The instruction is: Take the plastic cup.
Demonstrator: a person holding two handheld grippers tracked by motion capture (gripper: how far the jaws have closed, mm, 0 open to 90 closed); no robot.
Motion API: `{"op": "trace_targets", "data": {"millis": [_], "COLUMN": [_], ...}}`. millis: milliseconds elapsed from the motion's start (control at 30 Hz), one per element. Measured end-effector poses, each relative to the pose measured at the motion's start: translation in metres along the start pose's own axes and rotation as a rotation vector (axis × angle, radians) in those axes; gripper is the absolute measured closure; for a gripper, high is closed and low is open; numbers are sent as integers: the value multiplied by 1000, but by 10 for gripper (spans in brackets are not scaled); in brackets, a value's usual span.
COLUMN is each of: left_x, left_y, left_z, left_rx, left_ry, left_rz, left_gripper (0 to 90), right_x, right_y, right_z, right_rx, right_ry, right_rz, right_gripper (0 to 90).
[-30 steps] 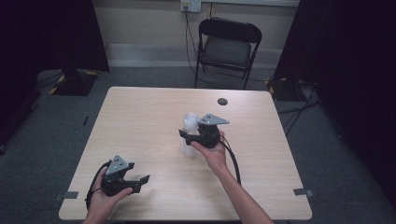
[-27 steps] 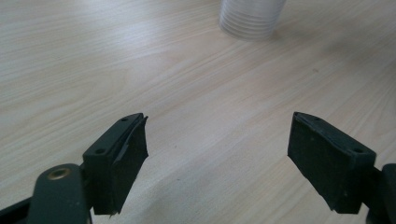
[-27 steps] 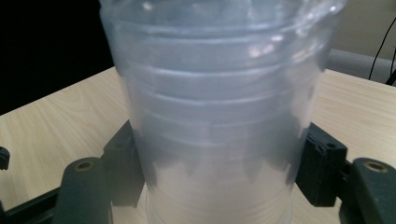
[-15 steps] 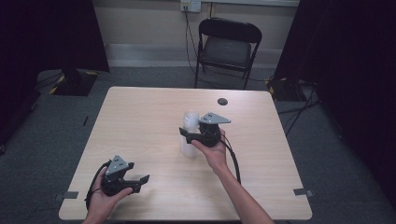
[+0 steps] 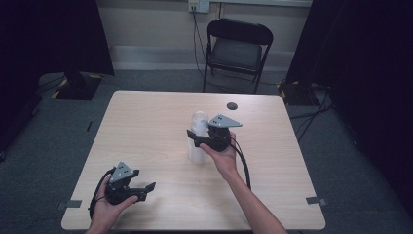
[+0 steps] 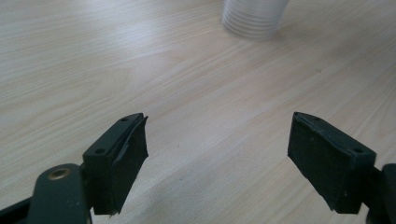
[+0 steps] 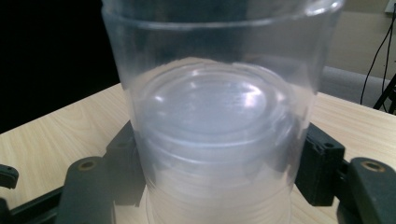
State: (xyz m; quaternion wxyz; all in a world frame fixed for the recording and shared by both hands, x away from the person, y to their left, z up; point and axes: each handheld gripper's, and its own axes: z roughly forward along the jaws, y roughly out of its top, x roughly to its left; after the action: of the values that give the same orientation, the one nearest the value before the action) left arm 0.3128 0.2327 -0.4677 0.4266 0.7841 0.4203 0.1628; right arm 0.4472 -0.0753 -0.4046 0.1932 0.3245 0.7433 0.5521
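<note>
**Right tongs closed around the cup stack**

Your right tongs (image 5: 195,139) sat at mid-surface with a jaw on each side of the stack of clear plastic cups (image 5: 197,136), apparently gripping it. Your left tongs (image 5: 146,187) rested wide open and empty near the surface's (image 5: 146,122) front-left edge. The grasp looked made; next you would likely need a straight lift without crushing the thin walls.

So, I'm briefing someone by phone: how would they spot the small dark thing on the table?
Find the wooden table, then its far edge nearest the folding chair. The small dark disc lies flat there, alone, beyond the clear cup stack.
</note>
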Motion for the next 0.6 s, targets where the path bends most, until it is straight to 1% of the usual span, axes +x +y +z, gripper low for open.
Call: {"op": "trace_targets", "data": {"millis": [133, 333, 500, 600], "left_x": [0, 0, 0, 0], "left_y": [0, 0, 0, 0], "left_z": [0, 0, 1, 1], "left_rx": [1, 1, 1, 3], "left_ry": [0, 0, 0, 0], "left_rz": [2, 3, -1, 5], "left_gripper": [196, 196, 196, 196], "right_x": [0, 0, 0, 0], "right_y": [2, 4, 8, 10], "right_z": [-2, -3, -5, -5], "right_rx": [-9, -22, -28, -33], "right_ry": [1, 1, -1, -2], "right_rz": [1, 16, 9, 4], "right_gripper": [312, 313, 312, 309]}}
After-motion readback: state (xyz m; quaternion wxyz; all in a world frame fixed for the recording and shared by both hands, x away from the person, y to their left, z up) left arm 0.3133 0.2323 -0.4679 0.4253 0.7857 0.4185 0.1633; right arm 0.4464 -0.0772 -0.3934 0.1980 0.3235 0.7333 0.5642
